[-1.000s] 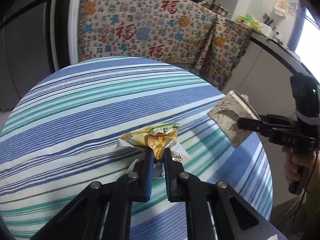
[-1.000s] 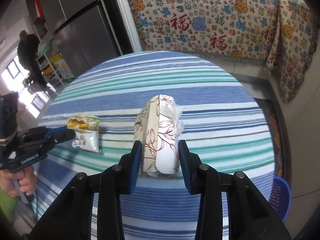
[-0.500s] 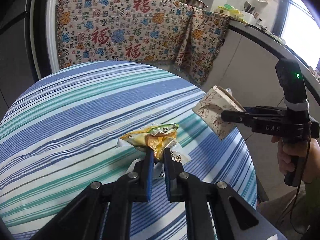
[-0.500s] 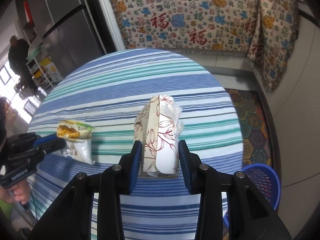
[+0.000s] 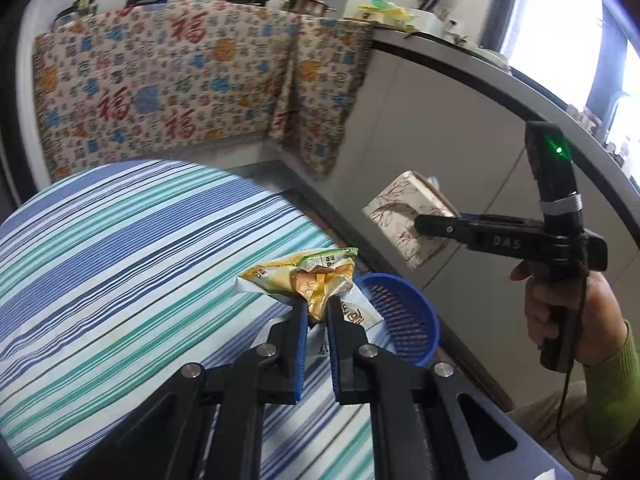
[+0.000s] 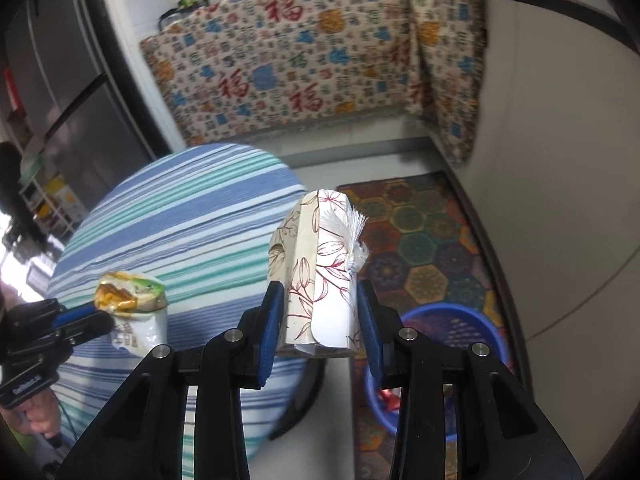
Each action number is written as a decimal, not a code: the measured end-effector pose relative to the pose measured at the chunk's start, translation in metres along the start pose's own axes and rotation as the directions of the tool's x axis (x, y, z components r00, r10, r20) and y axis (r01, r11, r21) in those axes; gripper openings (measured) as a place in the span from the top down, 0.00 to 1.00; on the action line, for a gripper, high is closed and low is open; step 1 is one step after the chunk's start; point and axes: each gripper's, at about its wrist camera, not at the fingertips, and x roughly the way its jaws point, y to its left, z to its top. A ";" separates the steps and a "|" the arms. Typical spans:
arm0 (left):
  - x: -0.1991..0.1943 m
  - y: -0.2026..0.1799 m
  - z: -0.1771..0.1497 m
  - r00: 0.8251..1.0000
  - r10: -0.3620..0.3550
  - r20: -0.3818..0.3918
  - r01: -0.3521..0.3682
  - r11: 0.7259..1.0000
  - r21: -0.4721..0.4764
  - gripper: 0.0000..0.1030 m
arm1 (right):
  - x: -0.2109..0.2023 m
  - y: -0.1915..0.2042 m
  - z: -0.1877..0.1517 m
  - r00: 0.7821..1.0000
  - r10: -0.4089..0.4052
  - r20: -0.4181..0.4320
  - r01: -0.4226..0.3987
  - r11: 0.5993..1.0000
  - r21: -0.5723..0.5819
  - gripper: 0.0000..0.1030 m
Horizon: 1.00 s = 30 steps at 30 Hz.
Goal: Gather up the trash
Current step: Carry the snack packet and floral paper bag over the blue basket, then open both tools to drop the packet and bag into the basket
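My left gripper (image 5: 318,312) is shut on a crumpled yellow and white snack wrapper (image 5: 308,276) and holds it in the air over the right edge of the striped round table (image 5: 120,248). My right gripper (image 6: 318,316) is shut on a squashed floral tissue box (image 6: 316,272) with white tissue sticking out, held in the air past the table's edge. A blue trash basket (image 6: 448,328) stands on the floor below and to the right of the box; it also shows in the left wrist view (image 5: 404,312) just behind the wrapper. The wrapper (image 6: 132,300) and the left gripper (image 6: 108,320) show at lower left in the right wrist view.
A patterned cloth (image 5: 168,92) hangs over the counter behind the table. A white counter front (image 5: 440,168) runs along the right. A colourful hexagon mat (image 6: 416,240) lies on the floor by the basket. A grey fridge (image 6: 60,92) stands at far left.
Both grippers have moved right, off the table towards the blue basket, each still holding its item. The basket has come into view under them.
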 end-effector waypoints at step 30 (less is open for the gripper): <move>0.324 -0.133 -0.035 0.918 -0.027 -0.395 0.010 0.999 -0.045 0.73 | 0.115 -0.251 -0.142 0.943 -0.063 -0.326 0.147 0.959 0.241 0.28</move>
